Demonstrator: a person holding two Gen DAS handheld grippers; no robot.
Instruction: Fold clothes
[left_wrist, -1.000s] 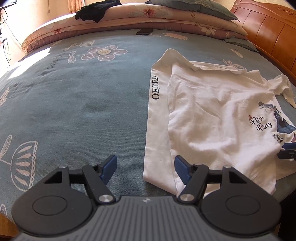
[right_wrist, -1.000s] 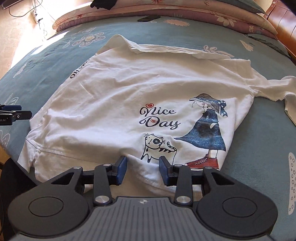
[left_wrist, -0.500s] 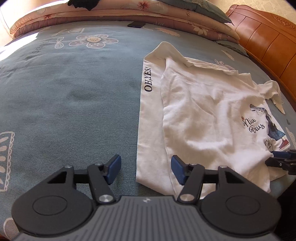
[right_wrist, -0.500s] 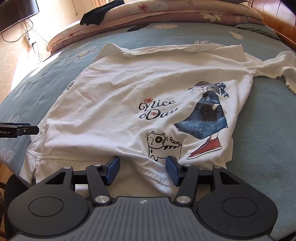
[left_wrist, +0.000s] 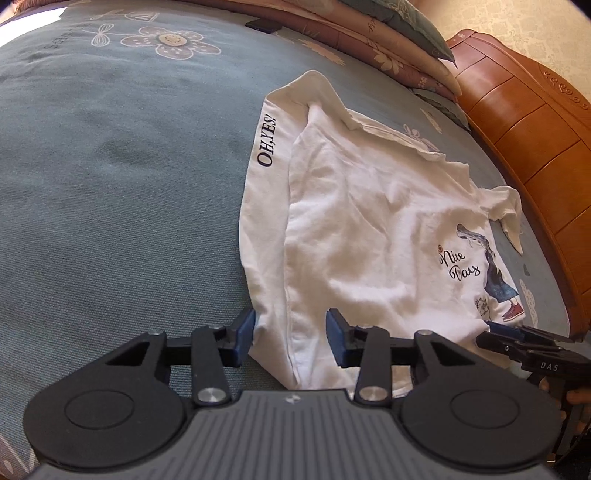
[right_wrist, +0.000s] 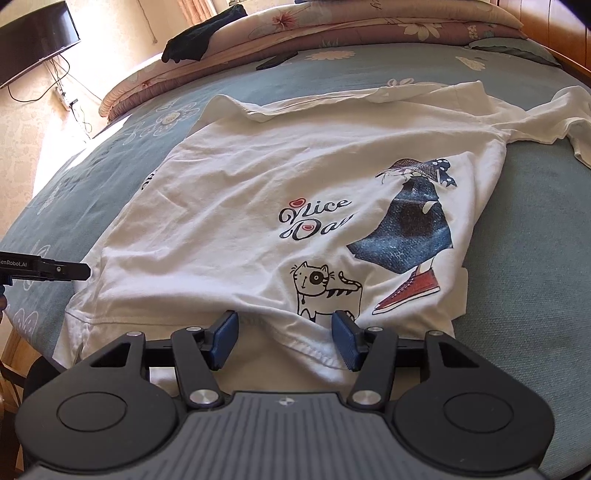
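A white T-shirt (left_wrist: 362, 236) with a "Nice Day" print lies spread on the blue-grey bedspread (left_wrist: 110, 184), its left side folded over so "OH,YES!" shows. My left gripper (left_wrist: 291, 334) is open and straddles the shirt's near left hem corner. The right gripper (left_wrist: 517, 339) shows at the far right of that view, at the hem. In the right wrist view the T-shirt (right_wrist: 295, 192) fills the middle, and my right gripper (right_wrist: 284, 332) is open with the bottom hem between its blue pads, below the cat print. The left gripper (right_wrist: 55, 271) pokes in from the left edge.
Folded floral quilts and pillows (right_wrist: 332, 26) pile at the bed's head, with a dark garment (right_wrist: 199, 37) on them and a black flat object (right_wrist: 277, 61) on the bedspread. A wooden headboard (left_wrist: 524, 122) runs along the right. A TV (right_wrist: 33, 37) hangs on the left wall.
Both grippers have moved forward onto the shirt's bottom hem. The right gripper's jaws have widened, and the hem now lies between the pads of each gripper.
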